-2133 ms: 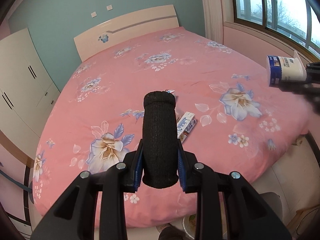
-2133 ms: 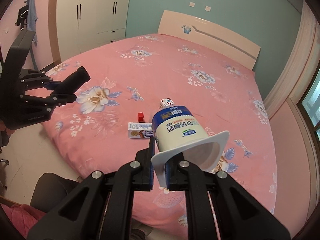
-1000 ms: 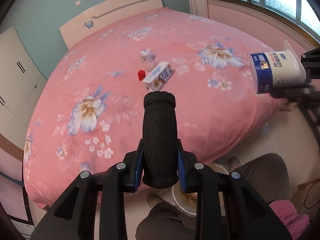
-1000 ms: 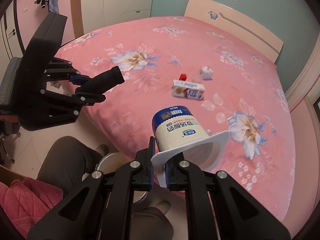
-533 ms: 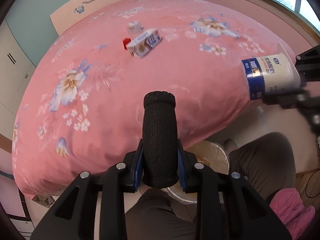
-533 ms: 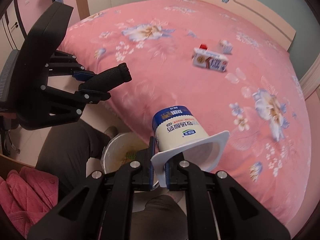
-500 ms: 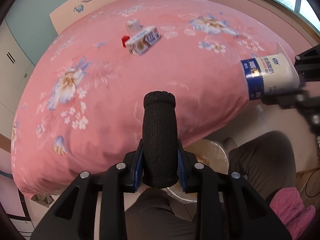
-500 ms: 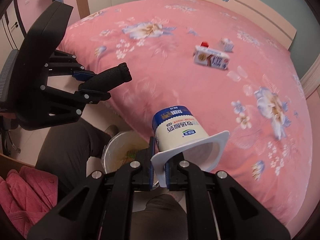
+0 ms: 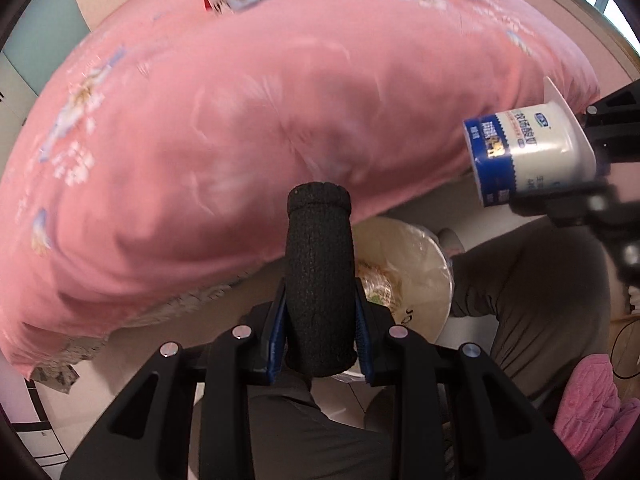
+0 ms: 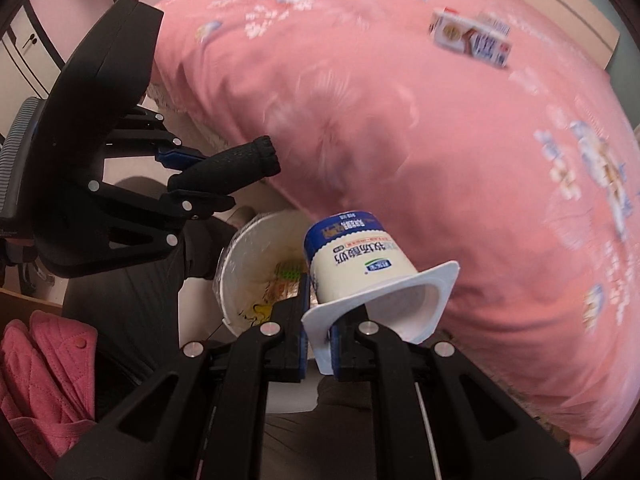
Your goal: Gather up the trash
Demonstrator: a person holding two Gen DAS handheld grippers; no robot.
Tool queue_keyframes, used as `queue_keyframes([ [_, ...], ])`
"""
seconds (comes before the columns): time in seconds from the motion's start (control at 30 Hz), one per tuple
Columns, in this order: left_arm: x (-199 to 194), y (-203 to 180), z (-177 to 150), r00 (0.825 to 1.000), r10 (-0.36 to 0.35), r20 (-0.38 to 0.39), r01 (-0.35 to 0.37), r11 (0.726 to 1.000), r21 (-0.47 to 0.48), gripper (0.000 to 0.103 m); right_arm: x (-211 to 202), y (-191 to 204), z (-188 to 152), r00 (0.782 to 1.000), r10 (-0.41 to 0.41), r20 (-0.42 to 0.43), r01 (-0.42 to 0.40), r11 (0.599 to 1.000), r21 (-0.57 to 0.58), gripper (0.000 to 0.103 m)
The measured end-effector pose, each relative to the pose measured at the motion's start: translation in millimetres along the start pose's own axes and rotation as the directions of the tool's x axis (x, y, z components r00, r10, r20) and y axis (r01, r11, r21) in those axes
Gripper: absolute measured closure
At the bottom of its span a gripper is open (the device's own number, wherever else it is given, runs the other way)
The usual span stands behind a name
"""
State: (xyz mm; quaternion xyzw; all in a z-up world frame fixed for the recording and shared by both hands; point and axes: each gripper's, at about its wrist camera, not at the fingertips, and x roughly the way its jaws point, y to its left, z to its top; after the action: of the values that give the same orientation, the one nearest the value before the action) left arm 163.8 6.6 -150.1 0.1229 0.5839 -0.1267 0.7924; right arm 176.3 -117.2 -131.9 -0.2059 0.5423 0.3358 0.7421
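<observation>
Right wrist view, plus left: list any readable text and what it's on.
"牧场酸奶": on the white side of the cup.
Cup's small blue logo and blue-band print: too small to read.
Carton: print blurred, unreadable.
Bin: dark marks on its wall, partly hidden, unreadable.

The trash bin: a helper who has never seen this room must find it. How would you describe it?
Start at the big bed under the pink floral cover. On the floor by its near edge, beside the seated person's dark trouser leg, stands the trash bin. It is the only round white container, plastic-lined with scraps inside.
</observation>
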Motion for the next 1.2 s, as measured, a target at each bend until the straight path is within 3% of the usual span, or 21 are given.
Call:
queue_keyframes([
  [0.5,77.5,-8.9,-24.1,0.989,-0.08,-0.127,0.076,0.996,-0.037,0.071,88.0,-4.4,-19.5,0.99,0.1,-0.102,-0.093,0.993,0.077,0.093],
  [1.2,188.3,-5.5,-50.5,0.937,-0.178,-0.299,0.145,0.981,-0.131,0.071,222.7,-7.0,-43.0,0.936,0.229,-0.267,-0.17,0.959,0.226,0.093],
])
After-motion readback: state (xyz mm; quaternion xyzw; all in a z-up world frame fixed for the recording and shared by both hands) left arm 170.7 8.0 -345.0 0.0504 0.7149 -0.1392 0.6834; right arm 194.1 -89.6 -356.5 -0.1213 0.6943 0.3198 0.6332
